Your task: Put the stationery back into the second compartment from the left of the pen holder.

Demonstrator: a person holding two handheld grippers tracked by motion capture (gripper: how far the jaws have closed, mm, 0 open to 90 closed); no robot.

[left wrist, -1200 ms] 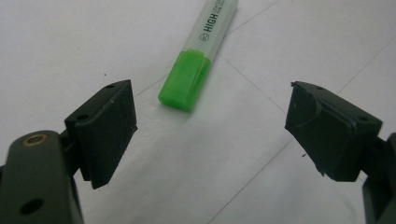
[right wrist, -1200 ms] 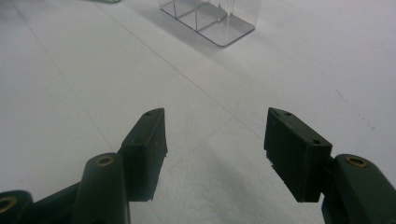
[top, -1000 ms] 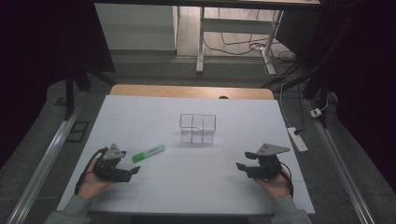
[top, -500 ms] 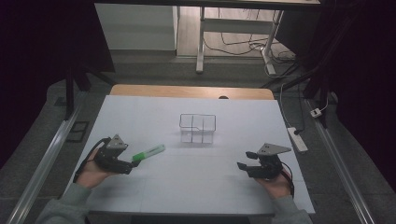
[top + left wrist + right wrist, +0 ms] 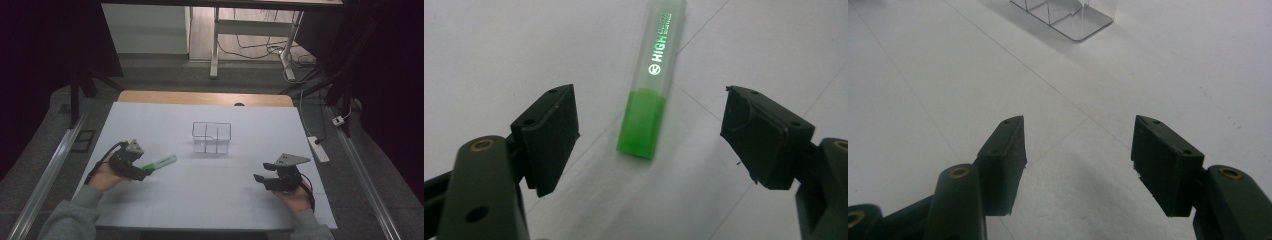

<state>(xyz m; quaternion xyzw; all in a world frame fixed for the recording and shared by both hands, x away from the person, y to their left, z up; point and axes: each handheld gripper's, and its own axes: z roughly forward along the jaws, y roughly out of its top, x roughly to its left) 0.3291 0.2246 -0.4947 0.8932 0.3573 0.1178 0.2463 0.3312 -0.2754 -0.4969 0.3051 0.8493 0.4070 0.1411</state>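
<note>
left tongs (image 5: pixel 649 135) gape over the green highlighter (image 5: pixel 651 90).

The left tongs (image 5: pixel 143 173) are moving forward across the surface (image 5: pixel 210 200) toward the green highlighter (image 5: pixel 159 162), closing the gap that lay between them a second ago. They are now arriving at the highlighter's near, green end, with the jaws spread wide to either side of it and not touching it, as the left gripper view shows. The left hand (image 5: pixel 102 176) and forearm are reaching farther in behind them.
</note>
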